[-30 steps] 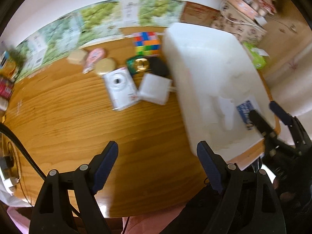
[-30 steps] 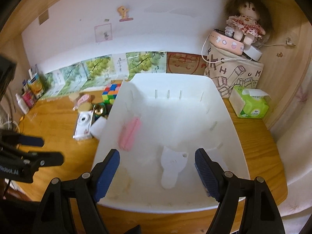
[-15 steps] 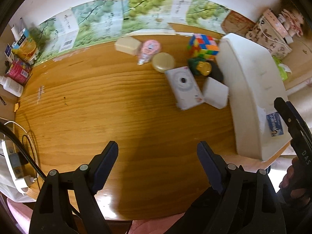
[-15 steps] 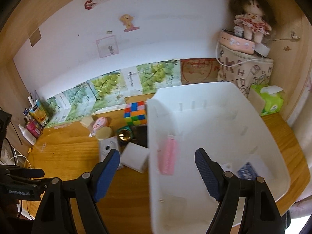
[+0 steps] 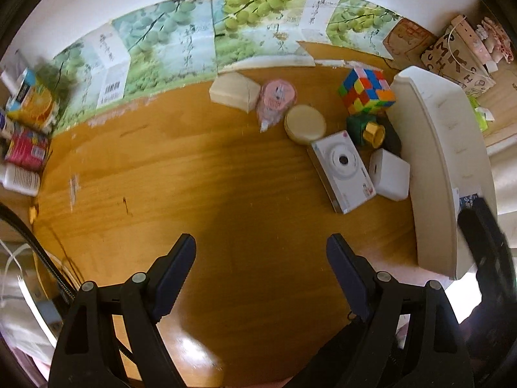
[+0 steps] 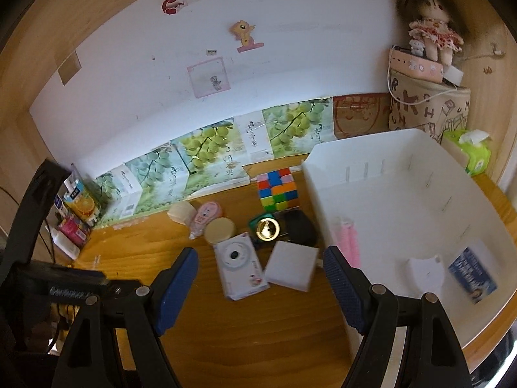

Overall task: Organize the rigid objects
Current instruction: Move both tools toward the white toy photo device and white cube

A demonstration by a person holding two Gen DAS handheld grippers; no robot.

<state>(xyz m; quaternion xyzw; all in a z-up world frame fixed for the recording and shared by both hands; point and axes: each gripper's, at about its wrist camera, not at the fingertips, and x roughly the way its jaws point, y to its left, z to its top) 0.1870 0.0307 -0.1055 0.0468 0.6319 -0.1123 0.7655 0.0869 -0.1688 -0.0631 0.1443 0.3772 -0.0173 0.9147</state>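
A white bin (image 6: 420,194) stands at the right of the wooden desk; a pink item (image 6: 347,242), a white piece (image 6: 423,273) and a blue card (image 6: 471,274) lie inside. Left of the bin sits a cluster: a white camera (image 6: 239,263), a white box (image 6: 292,270), a green bottle with gold cap (image 6: 266,228), a colour cube (image 6: 278,189), a round cream tin (image 6: 219,231) and a pink item (image 6: 205,215). My right gripper (image 6: 260,274) hangs open just before the camera and box. My left gripper (image 5: 260,274) is open over bare desk, camera (image 5: 342,169) to its right.
Grape-print cartons (image 6: 206,152) line the back wall. Small packets and a juice box (image 6: 79,202) crowd the far left corner. A patterned bag (image 6: 429,110) with a doll on top and a green tissue pack (image 6: 471,152) stand behind the bin. Bare desk (image 5: 161,177) lies left of the cluster.
Both grippers have swung left: the bin has slid toward the right in both views, and the cluster of small objects has come before the right gripper. Jaws unchanged.
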